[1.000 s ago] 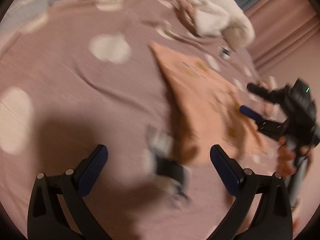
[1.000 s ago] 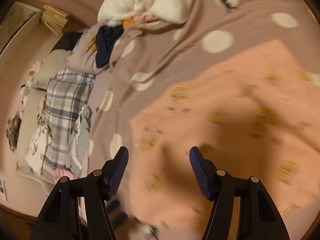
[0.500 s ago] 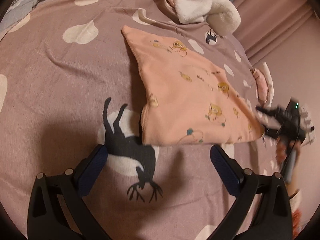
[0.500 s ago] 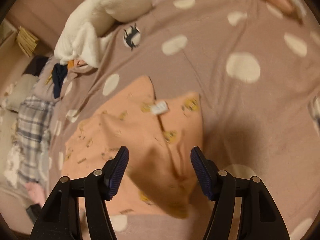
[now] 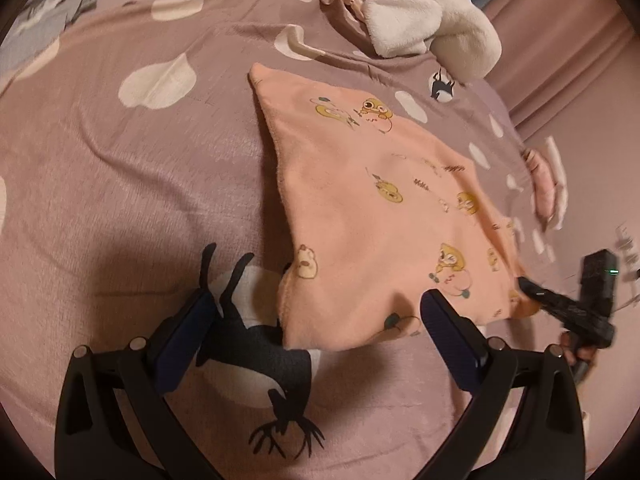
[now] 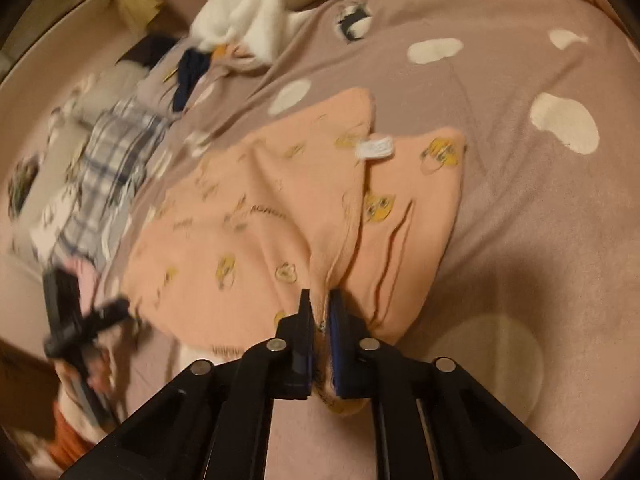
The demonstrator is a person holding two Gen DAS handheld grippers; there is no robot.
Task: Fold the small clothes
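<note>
A small peach garment (image 5: 380,208) printed with yellow ducks lies spread on the mauve bedspread (image 5: 120,184). My left gripper (image 5: 316,304) hovers open over the garment's near edge, with that hem lying between and just ahead of its fingers. At the garment's right corner my right gripper (image 5: 524,286) grips the cloth. In the right wrist view the right gripper (image 6: 320,308) is shut on a bunched fold of the garment (image 6: 260,220). A white label (image 6: 376,148) shows on it, and the left gripper (image 6: 116,306) is at its far left edge.
A white fluffy blanket (image 5: 420,12) is heaped at the far end of the bed. Plaid cloth (image 6: 108,152) and dark clothes (image 6: 192,68) lie at the left. A pink folded item (image 5: 540,184) rests by the bed's right edge, near a curtain (image 5: 560,60).
My right gripper went from wide open above the garment to shut on its corner. The left gripper drifted closer to the garment's near edge, still open.
</note>
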